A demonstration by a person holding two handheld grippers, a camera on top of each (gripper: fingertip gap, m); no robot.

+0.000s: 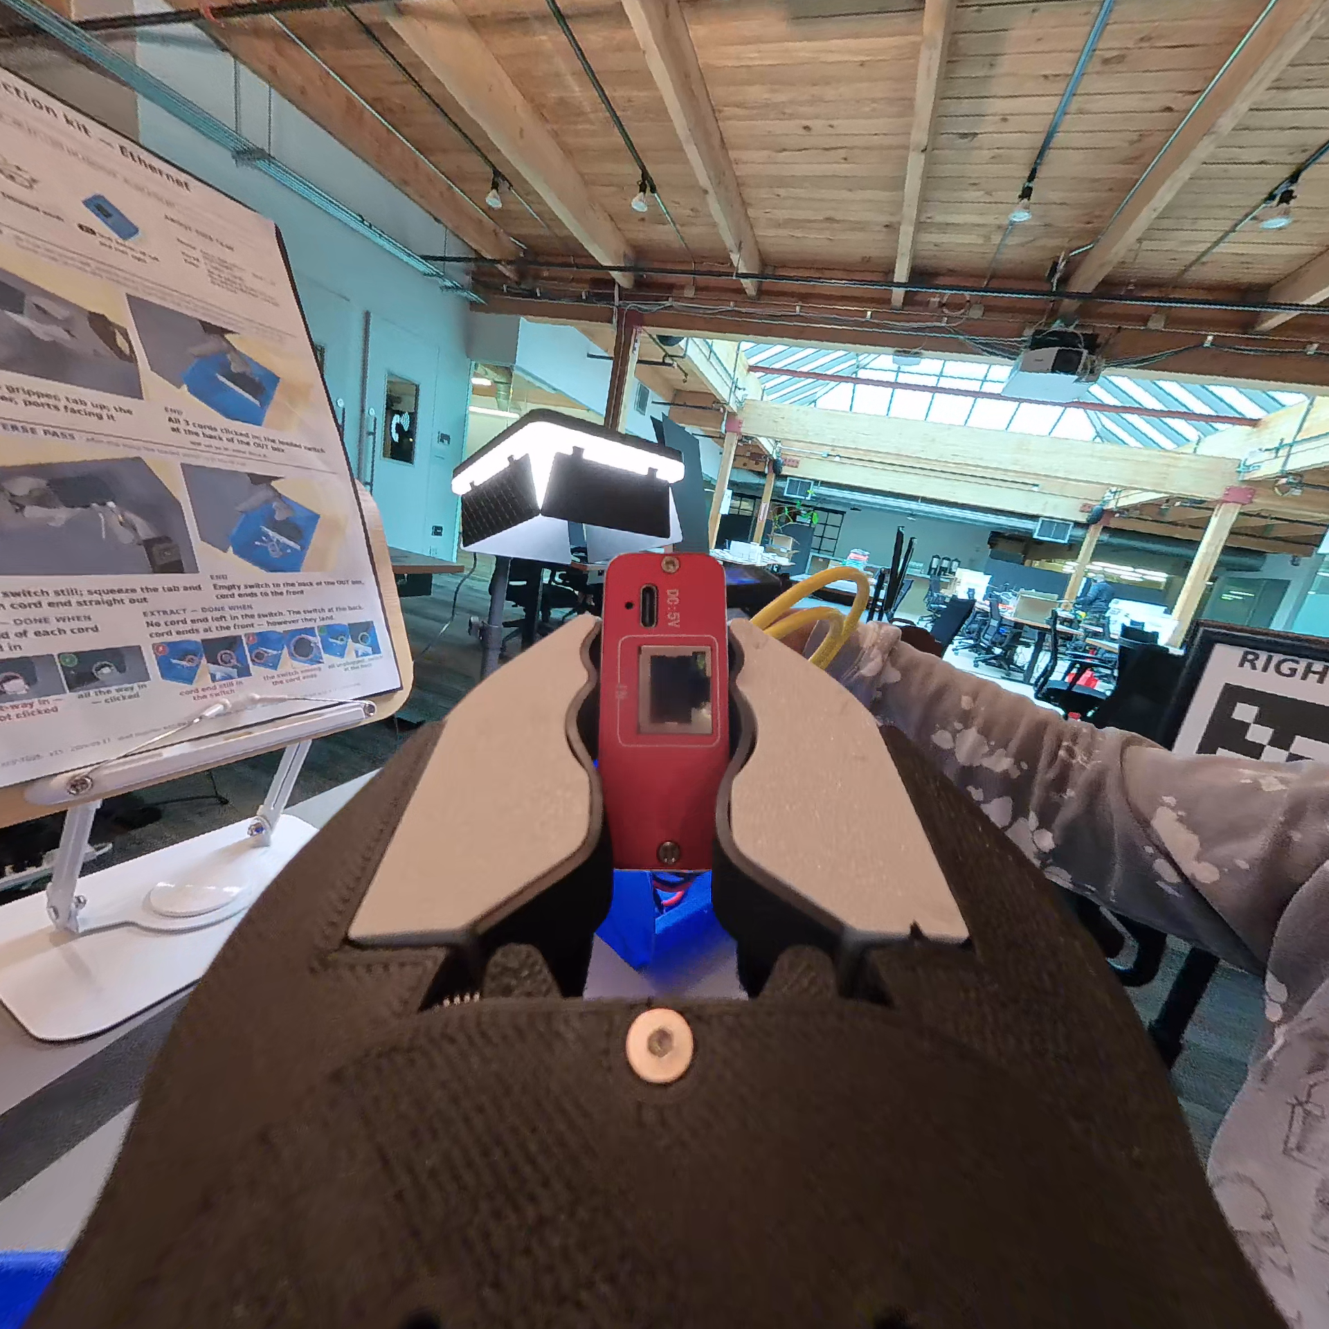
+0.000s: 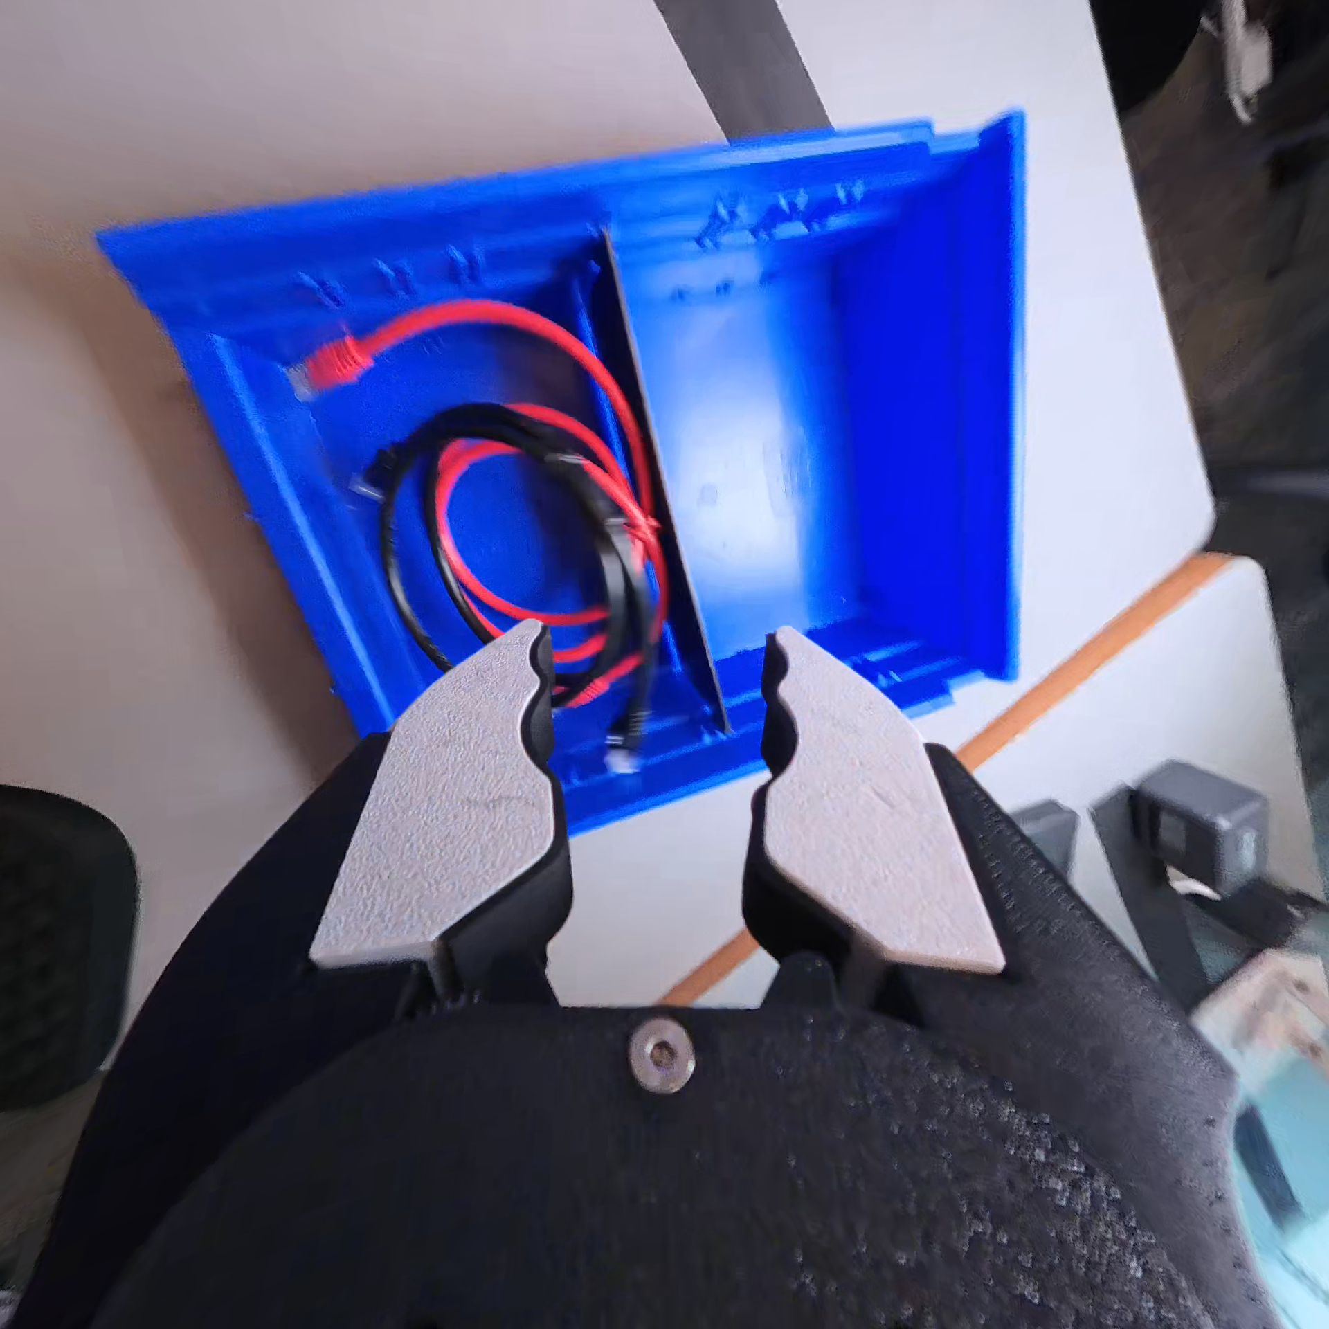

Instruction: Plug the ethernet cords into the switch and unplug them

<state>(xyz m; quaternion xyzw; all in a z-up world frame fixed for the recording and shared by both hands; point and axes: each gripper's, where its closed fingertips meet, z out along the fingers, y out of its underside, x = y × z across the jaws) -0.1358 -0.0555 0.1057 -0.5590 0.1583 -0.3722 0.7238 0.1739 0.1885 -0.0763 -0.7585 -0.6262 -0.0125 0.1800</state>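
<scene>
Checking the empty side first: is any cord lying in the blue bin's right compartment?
No, the right compartment of the blue bin is bare; the red cord and black cord lie left.

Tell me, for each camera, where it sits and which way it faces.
Left wrist view: sits on the left hand-held gripper, faces level into the room; shut on the red switch; a sleeve shows.
Right wrist view: sits on the right hand-held gripper, open, faces down at the blue bin holding red cord and black cord.
Shared: blue bin.
</scene>
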